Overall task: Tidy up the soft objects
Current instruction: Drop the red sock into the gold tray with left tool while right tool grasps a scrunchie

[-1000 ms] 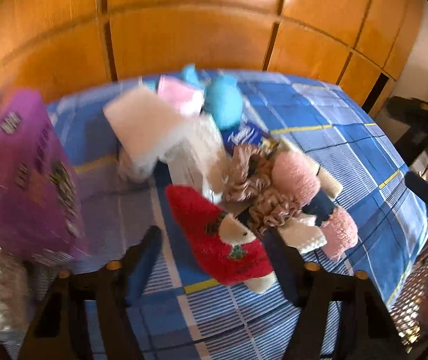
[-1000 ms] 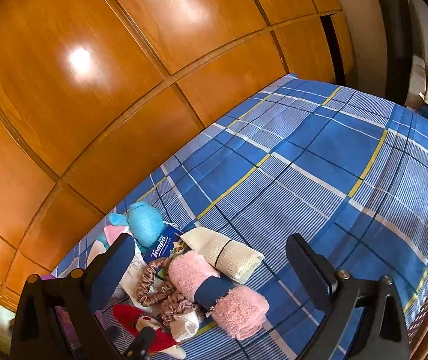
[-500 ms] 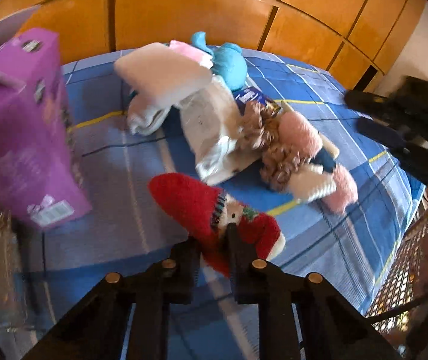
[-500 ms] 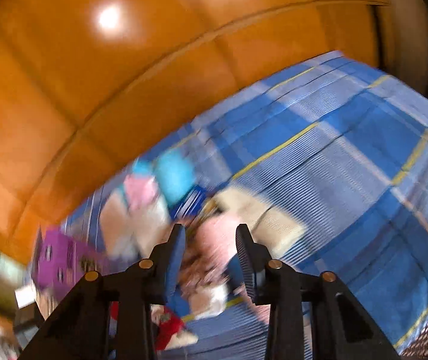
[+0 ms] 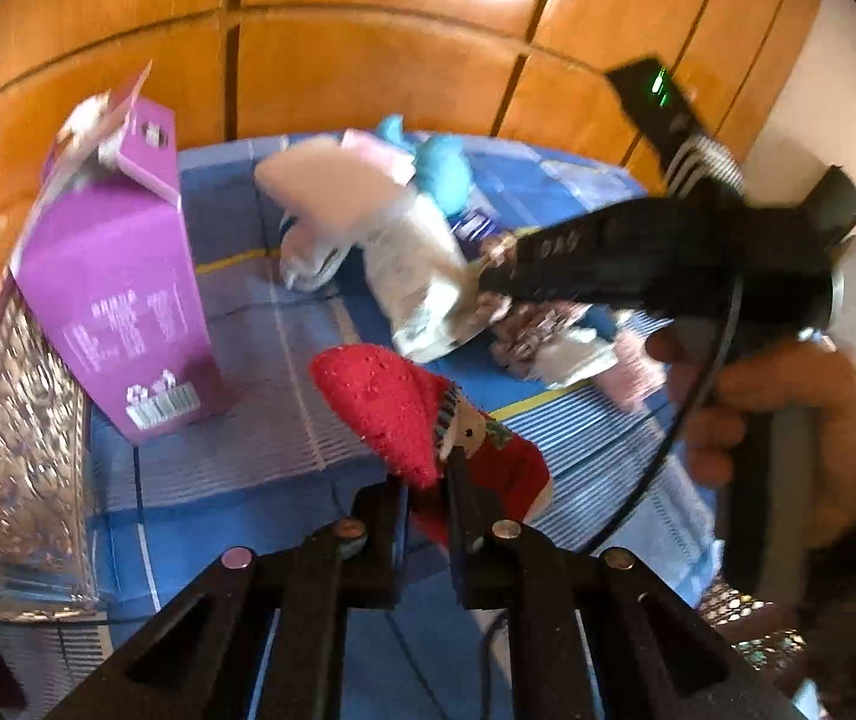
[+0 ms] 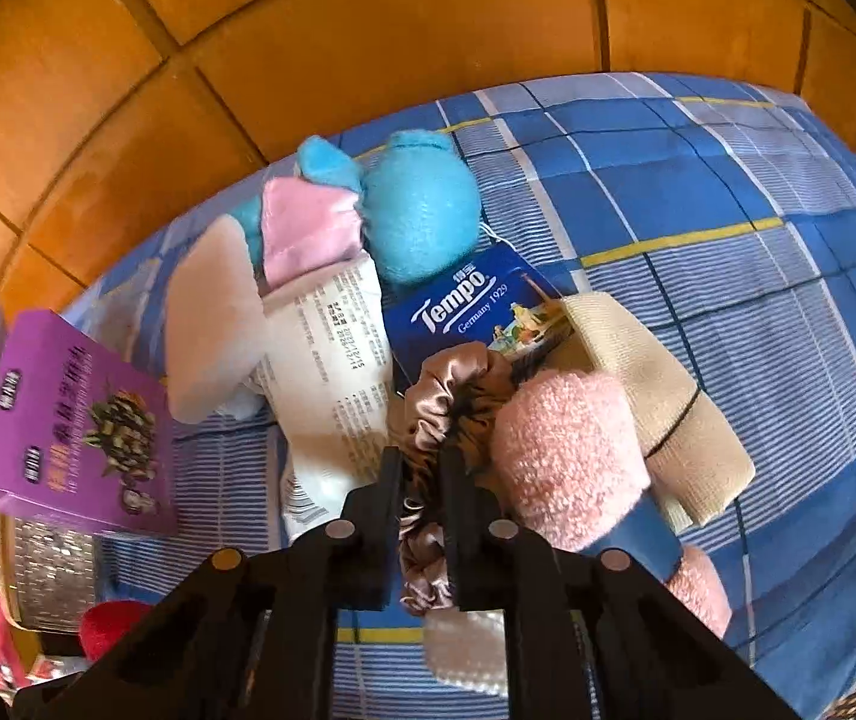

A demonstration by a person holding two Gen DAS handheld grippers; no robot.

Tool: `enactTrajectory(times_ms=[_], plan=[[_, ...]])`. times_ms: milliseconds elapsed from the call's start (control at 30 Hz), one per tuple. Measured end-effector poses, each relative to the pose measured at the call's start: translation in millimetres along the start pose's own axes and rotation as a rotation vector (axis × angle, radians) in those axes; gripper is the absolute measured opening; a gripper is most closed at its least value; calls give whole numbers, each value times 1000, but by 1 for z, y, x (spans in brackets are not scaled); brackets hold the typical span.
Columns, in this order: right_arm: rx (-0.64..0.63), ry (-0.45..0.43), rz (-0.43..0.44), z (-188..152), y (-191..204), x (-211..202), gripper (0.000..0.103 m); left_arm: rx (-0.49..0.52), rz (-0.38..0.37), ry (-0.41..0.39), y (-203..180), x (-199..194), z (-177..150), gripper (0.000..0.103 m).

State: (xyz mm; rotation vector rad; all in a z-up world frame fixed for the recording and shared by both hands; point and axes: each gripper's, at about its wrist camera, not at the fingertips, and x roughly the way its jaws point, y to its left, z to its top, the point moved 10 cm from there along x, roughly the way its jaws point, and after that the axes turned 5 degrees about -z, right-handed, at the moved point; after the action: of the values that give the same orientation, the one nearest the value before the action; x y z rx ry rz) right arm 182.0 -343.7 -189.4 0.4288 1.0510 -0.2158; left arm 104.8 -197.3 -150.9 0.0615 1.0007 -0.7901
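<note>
My left gripper (image 5: 430, 480) has its jaws closing tight on the middle of a red Christmas sock (image 5: 392, 408), which it holds a little above the bed. My right gripper (image 6: 422, 462) points down into the pile, its jaws closing on a brown satin scrunchie (image 6: 457, 384) pinched between the pads. Beside the scrunchie lie a fuzzy pink sock (image 6: 565, 456), a beige folded cloth (image 6: 655, 384), a blue plush toy (image 6: 422, 216) and a pale pink pad (image 6: 212, 324). In the left wrist view a hand (image 5: 787, 414) grips the right gripper's black handle over the pile.
A blue plaid bedsheet (image 6: 727, 210) covers the bed, with a wooden panel wall (image 6: 368, 18) behind. A purple box (image 5: 122, 300) stands at the left beside a silver glittery basket (image 5: 26, 468). A Tempo tissue pack (image 6: 463, 306) and a white printed packet (image 6: 332, 372) lie in the pile.
Both grippers went from open to shut. The left closed on the red sock and lifted it. The right swung down over the pile and closed on the scrunchie.
</note>
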Motion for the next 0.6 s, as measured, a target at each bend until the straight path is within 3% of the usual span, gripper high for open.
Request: enactTrajectory(times_ms=[200, 333, 467, 600], plan=[[-4, 32, 7, -7, 5, 3, 9, 39, -17, -89, -12, -30, 41, 10], [-21, 27, -3, -6, 2, 0, 9, 12, -7, -146, -3, -43, 93, 10], [-59, 10, -31, -4, 5, 2, 9, -68, 52, -236, 34, -66, 151, 10], [-106, -7, -65, -5, 7, 2, 9, -167, 152, -341, 98, -111, 180, 10]])
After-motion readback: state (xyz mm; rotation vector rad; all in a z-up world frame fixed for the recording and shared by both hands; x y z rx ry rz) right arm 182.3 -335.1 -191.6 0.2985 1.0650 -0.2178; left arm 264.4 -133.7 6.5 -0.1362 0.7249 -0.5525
